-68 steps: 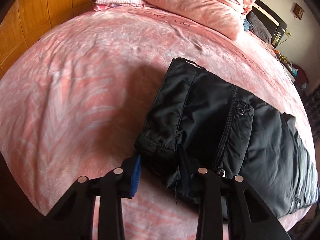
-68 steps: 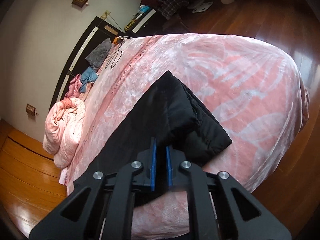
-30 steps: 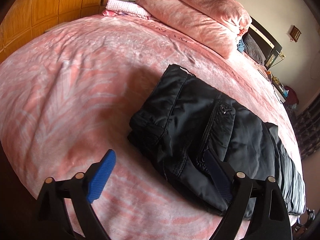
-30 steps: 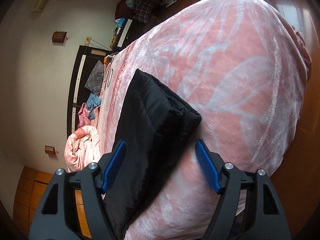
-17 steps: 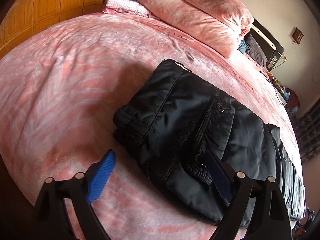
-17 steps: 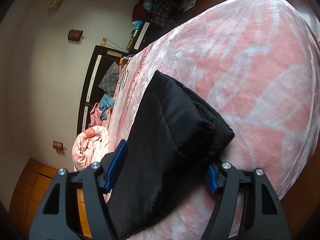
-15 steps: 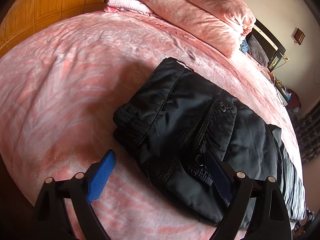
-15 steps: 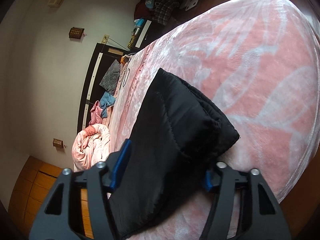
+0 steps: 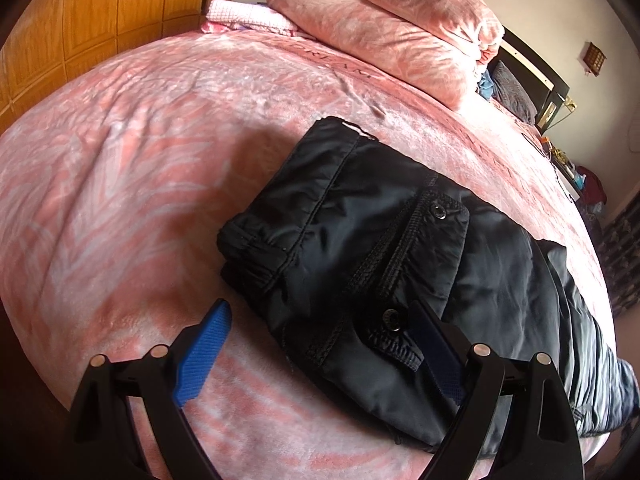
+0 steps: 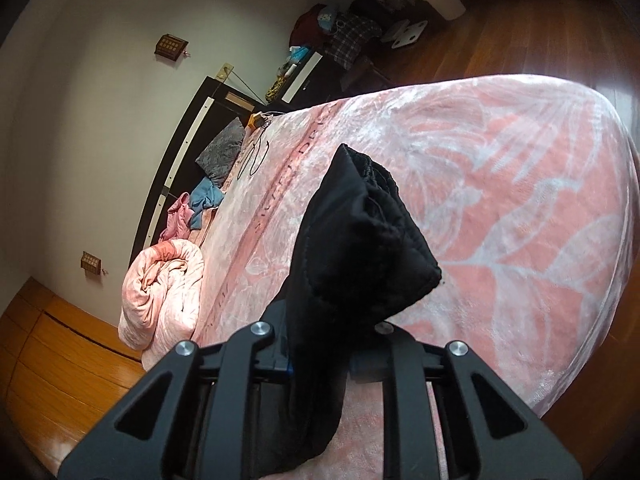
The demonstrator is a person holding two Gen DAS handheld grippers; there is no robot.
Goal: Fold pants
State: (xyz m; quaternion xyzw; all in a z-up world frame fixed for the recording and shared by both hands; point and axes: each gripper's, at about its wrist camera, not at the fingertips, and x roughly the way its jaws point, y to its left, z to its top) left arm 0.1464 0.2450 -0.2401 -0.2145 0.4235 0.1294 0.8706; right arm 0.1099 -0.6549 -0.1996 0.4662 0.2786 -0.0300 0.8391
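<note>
The right gripper (image 10: 320, 360) jaws, just closed, clamp the black padded nylon pants (image 10: 360, 248) at the leg end. The left gripper (image 9: 320, 344) jaws stand wide, empty, straddling the waist corner at 12 o'clock on the pink plush bedspread (image 9: 140, 168).

Left wrist view: camera set behind the left gripper (image 9: 318, 354), tilted steeply down at the pink bed (image 9: 132, 184) from close range. The waistband end of the black pants (image 9: 360, 248) fills the centre; stacked quilts (image 9: 384, 28) lie at 12 o'clock, a wooden wardrobe (image 9: 104, 12) at 10 o'clock.

Right wrist view: camera set behind the right gripper (image 10: 320, 360), angled more shallowly and rolled, very near the pants' folded leg end (image 10: 352, 248). Headboard (image 10: 180, 140) at 10 o'clock, wood floor (image 10: 540, 28) at 1 o'clock.

Shared field: pants, bed, headboard and the rolled quilts.
</note>
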